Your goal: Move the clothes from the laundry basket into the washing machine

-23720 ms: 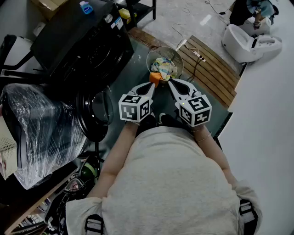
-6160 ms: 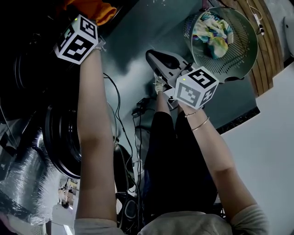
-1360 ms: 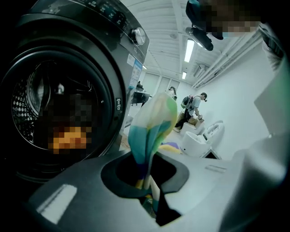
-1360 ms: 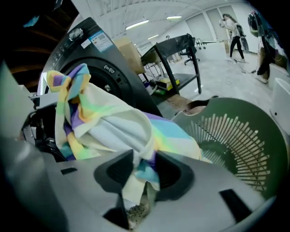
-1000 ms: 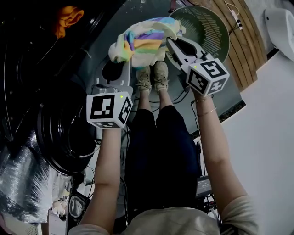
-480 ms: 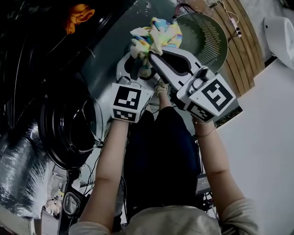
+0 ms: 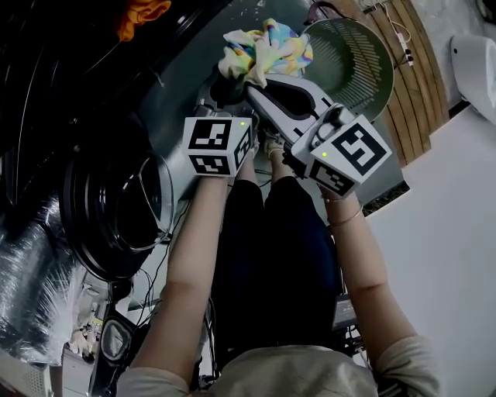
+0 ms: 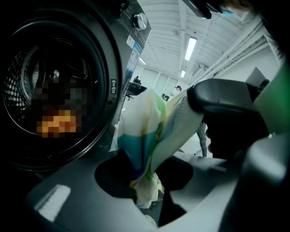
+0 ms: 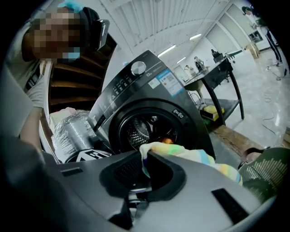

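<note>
Cloth, pastel-striped, hangs bunched beside the basket rim, in front of the washer. In the head view the cloth hides both grippers' tips. The left gripper view shows its jaws, which have just been closing, pinching a hanging fold. The right gripper view shows its jaws clamped on an edge. The orange garment inside the washer is cut off by the frame.

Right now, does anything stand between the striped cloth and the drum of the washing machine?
Nothing visible does. In the right gripper view the drum opening shows directly beyond the striped cloth, and the door is swung open to the side. Only an orange garment lies inside.
</note>
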`<state>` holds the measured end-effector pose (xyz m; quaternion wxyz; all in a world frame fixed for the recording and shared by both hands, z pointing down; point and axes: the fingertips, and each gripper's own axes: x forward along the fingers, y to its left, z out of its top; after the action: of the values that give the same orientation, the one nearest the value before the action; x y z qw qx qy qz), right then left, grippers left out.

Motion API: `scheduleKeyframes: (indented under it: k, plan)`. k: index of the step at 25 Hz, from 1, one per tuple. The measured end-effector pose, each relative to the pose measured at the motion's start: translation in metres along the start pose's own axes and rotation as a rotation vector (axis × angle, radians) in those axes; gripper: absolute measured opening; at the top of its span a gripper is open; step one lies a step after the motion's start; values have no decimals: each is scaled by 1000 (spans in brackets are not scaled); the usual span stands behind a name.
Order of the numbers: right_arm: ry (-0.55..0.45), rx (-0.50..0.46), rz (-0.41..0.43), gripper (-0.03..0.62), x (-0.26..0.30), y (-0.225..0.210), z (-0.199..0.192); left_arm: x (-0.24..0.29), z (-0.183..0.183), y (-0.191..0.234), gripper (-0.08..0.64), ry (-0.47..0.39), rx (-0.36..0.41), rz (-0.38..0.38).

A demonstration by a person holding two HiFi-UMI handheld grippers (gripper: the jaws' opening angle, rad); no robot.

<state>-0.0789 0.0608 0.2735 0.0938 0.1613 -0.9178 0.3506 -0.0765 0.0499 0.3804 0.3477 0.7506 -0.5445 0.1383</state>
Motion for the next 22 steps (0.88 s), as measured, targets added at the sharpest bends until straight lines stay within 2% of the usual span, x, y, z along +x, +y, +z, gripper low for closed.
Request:
scheduleKeyframes:
  k: [2,6,9,11,13,18,22]
  plan:
    - [14,10,-2,37,2,-3,-5,0,-2,4,105,-10,-19,23]
    - [37,16,-28,38,5,-11,-11,-7,1,23,92,-43,-71,93]
    - [49,23,-45,44,9,-18,-15,-15,10,39,91,-72,-75,118]
    - [56,25,-52,71,14,-19,-16,-23,19,53,91,-93,-72,138]
    - [60,26,-57,94,20,-20,-16,-32,29,71,90,-116,-72,172]
    - [46,47,-87,93,37,-31,-19,-53,47,128,89,-182,-94,290]
    - [59,45,-87,92,53,-35,-24,-62,48,173,89,-204,-117,386]
